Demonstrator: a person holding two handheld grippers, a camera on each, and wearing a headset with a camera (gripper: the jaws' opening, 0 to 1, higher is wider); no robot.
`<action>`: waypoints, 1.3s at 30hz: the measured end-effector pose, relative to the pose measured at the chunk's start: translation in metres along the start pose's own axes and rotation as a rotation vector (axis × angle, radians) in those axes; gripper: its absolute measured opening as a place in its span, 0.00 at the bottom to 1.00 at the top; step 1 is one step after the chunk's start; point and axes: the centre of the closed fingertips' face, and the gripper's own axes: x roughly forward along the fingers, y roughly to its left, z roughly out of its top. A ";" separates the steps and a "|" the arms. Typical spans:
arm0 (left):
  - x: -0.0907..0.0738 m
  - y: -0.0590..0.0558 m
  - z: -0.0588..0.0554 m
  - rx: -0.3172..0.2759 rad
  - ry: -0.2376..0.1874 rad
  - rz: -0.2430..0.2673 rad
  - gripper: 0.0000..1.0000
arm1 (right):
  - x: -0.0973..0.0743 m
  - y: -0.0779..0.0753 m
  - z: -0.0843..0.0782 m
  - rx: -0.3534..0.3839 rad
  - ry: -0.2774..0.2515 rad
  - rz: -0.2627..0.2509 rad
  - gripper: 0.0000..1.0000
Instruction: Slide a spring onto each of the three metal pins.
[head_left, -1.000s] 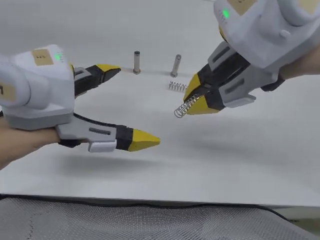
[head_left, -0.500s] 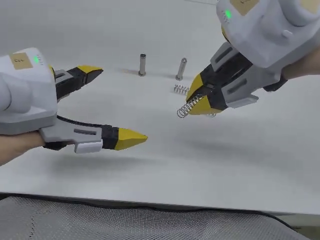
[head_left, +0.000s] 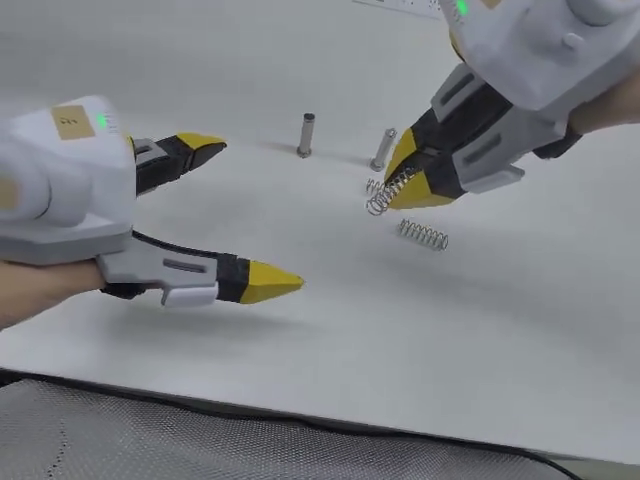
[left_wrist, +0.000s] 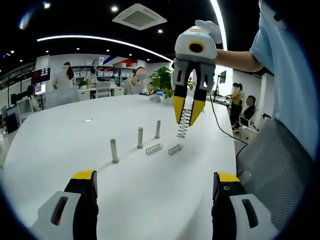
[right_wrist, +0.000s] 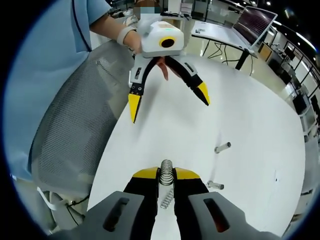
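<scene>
Head view: spring (head_left: 379, 202) pinched (right gripper (head_left: 394, 190)).

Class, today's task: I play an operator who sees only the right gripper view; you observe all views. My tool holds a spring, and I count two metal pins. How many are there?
Observer: Three, upright in a row in the left gripper view: the near pin, the middle pin and the far pin.
Operator: Does any pin carry a spring?
Observer: No, all three are bare.
Operator: How many springs lie loose?
Observer: Two loose springs lie beside the pins, not counting the held spring.
</scene>
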 end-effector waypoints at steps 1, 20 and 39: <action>0.000 0.000 -0.001 0.003 0.003 -0.002 0.93 | -0.001 -0.005 0.001 -0.006 0.004 -0.004 0.07; -0.002 0.010 -0.002 0.021 0.005 0.017 0.92 | 0.005 -0.082 0.009 -0.086 0.082 -0.032 0.08; -0.004 0.014 0.007 0.008 -0.019 0.020 0.91 | 0.025 -0.121 0.020 -0.152 0.131 -0.021 0.08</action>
